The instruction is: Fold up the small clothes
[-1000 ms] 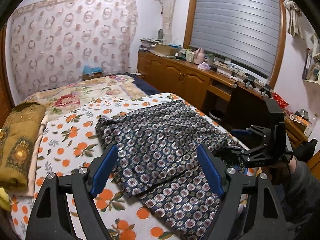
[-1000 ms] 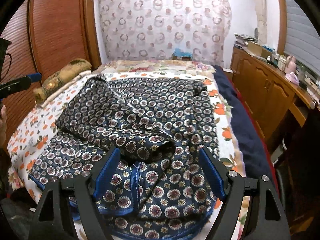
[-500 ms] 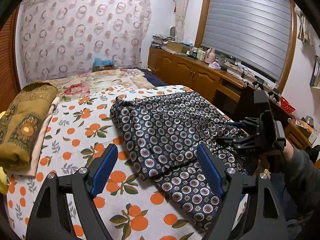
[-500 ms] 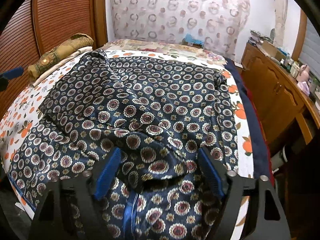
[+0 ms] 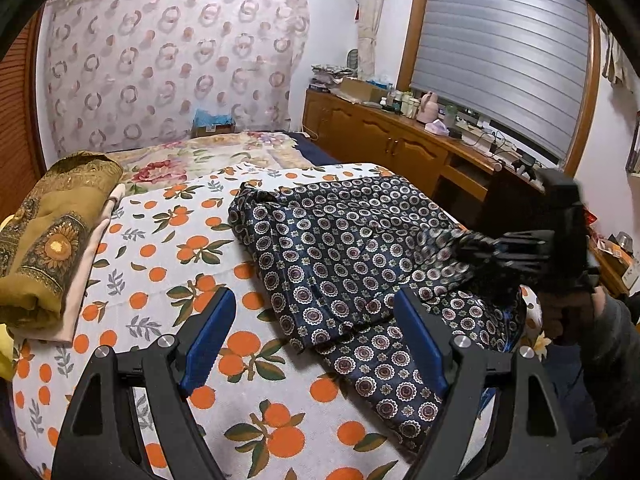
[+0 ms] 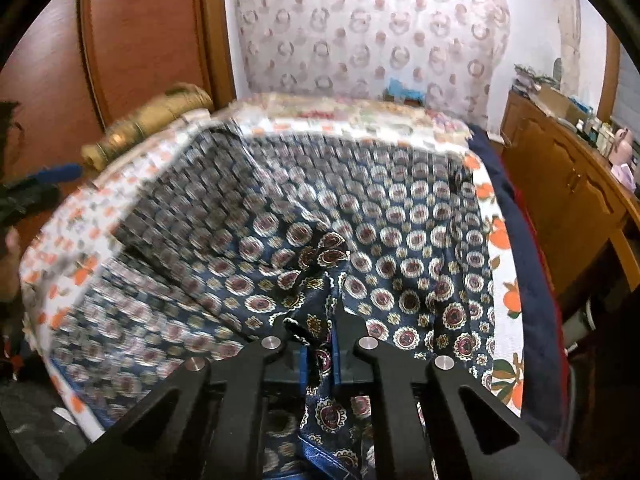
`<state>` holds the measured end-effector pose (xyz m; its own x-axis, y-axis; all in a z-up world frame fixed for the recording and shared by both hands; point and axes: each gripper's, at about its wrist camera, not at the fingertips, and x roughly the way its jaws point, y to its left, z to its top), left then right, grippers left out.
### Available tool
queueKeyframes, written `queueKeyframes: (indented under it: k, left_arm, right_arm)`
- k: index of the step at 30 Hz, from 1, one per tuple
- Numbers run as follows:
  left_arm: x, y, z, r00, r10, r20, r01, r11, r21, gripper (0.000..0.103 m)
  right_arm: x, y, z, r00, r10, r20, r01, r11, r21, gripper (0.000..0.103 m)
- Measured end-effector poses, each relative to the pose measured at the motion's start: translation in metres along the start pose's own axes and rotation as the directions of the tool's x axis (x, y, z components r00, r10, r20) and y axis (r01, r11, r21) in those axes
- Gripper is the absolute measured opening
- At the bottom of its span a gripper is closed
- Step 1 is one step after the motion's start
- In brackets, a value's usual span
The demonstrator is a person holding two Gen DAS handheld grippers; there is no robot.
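A dark blue garment [image 5: 344,256] with round medallion print lies spread on the orange-print bedsheet [image 5: 168,264]. It fills the right wrist view [image 6: 360,240]. My right gripper [image 6: 320,354] is shut on a bunched fold of the garment near its front edge and lifts it; it also shows in the left wrist view [image 5: 476,250] at the garment's right side. My left gripper [image 5: 316,340] is open and empty, held above the sheet at the garment's near left edge.
A folded olive-gold cloth [image 5: 52,236] lies on the bed's left side. A floral blanket [image 5: 192,160] covers the far end. A wooden cabinet [image 5: 400,148] with clutter runs along the right wall. A wooden wardrobe [image 6: 132,40] stands at the left.
My right gripper has closed on a fold of the garment and pulled it up. My left gripper has moved left, off the garment, and stays open.
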<state>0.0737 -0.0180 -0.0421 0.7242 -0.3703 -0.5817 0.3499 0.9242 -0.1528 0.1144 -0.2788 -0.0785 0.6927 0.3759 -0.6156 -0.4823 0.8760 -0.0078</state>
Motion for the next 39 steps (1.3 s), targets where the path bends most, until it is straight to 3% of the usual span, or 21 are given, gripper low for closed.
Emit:
queueKeyframes:
  k: [5, 9, 12, 16, 19, 23, 24, 27, 30, 39]
  left_arm:
    - [0.001, 0.0, 0.0, 1.0, 0.005, -0.001, -0.005, 1.0, 0.001, 0.082]
    - [0.001, -0.001, -0.001, 1.0, 0.009, 0.001, -0.009, 1.0, 0.004, 0.082]
    - [0.002, -0.002, -0.001, 1.0, 0.009, 0.0, -0.009, 1.0, 0.003, 0.082]
    - [0.004, -0.002, -0.001, 1.0, 0.015, -0.007, -0.015, 1.0, 0.003, 0.082]
    - [0.004, -0.002, -0.002, 1.0, 0.018, -0.007, -0.018, 1.0, -0.001, 0.082]
    - [0.004, -0.002, -0.002, 1.0, 0.02, -0.004, -0.02, 1.0, -0.003, 0.082]
    - [0.003, -0.002, -0.002, 1.0, 0.021, -0.002, -0.021, 1.0, -0.004, 0.082]
    - [0.003, 0.0, -0.002, 1.0, 0.025, 0.005, -0.025, 1.0, -0.013, 0.082]
    - [0.001, 0.001, -0.002, 1.0, 0.027, 0.011, -0.027, 0.999, -0.02, 0.082]
    - [-0.006, 0.009, -0.006, 0.999, 0.046, 0.022, -0.045, 0.998, -0.036, 0.082]
  right_arm:
    - [-0.047, 0.003, -0.001, 0.992, 0.011, 0.125, -0.014, 1.0, 0.022, 0.006]
    - [-0.075, -0.002, -0.006, 0.986, -0.016, 0.165, 0.011, 0.999, 0.033, 0.006]
    - [-0.085, -0.011, -0.014, 0.985, -0.066, 0.16, 0.058, 0.997, 0.052, 0.006]
    - [-0.073, -0.017, -0.025, 0.993, -0.096, 0.071, 0.091, 0.993, 0.07, 0.007]
    - [-0.064, -0.014, -0.03, 0.99, -0.137, 0.029, 0.136, 0.99, 0.048, 0.014]
    - [-0.069, -0.005, -0.022, 0.984, -0.17, 0.056, 0.169, 0.985, 0.032, 0.043]
    - [-0.071, -0.003, -0.018, 0.982, -0.172, 0.071, 0.171, 0.985, 0.033, 0.046]
    - [-0.08, 0.006, -0.009, 0.984, -0.142, 0.112, 0.14, 0.99, 0.025, 0.056]
    - [-0.08, 0.024, -0.002, 0.987, -0.099, 0.127, 0.102, 0.995, -0.015, 0.058]
    - [-0.025, 0.095, 0.019, 0.997, 0.061, 0.039, -0.054, 0.986, -0.155, 0.058]
